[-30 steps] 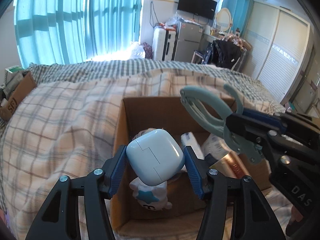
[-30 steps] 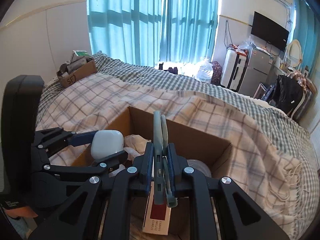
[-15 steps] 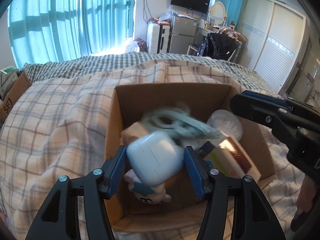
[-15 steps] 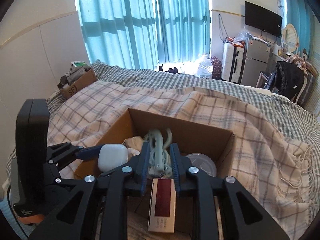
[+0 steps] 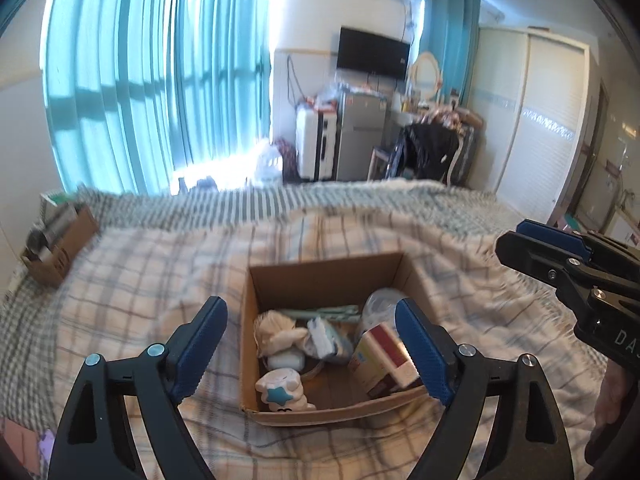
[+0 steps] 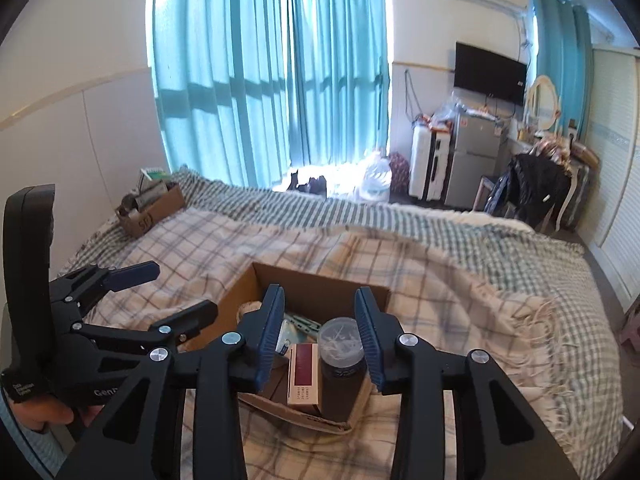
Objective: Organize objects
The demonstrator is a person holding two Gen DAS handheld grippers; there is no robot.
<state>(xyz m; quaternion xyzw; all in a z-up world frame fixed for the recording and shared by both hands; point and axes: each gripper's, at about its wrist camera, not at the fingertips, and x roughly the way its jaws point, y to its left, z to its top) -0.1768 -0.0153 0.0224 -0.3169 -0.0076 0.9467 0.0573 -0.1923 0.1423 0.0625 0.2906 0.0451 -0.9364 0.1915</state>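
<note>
An open cardboard box [image 5: 320, 272] sits on the plaid bed blanket and also shows in the right wrist view [image 6: 304, 280]. Inside it lie a white earbud case [image 5: 285, 359], a white plush toy with a blue star [image 5: 282, 394], a pale green clip [image 5: 324, 312], a red-and-white carton [image 5: 386, 356] and a clear-lidded jar [image 6: 342, 346]. My left gripper [image 5: 312, 354] is open and empty above the box's near side. My right gripper [image 6: 320, 334] is open and empty above the box; it also shows at the right edge of the left wrist view [image 5: 568, 260].
A small cardboard box [image 6: 150, 206] of items stands at the bed's far left corner. The plaid blanket [image 6: 460, 300] and a striped cover [image 6: 400, 216] spread around the box. Beyond the bed are teal curtains, a suitcase, a fridge [image 6: 474, 164] and wardrobes.
My left gripper opened and let the white earbud case drop into the box. My right gripper opened and released the green clip into the box. Both grippers have risen and pulled back.
</note>
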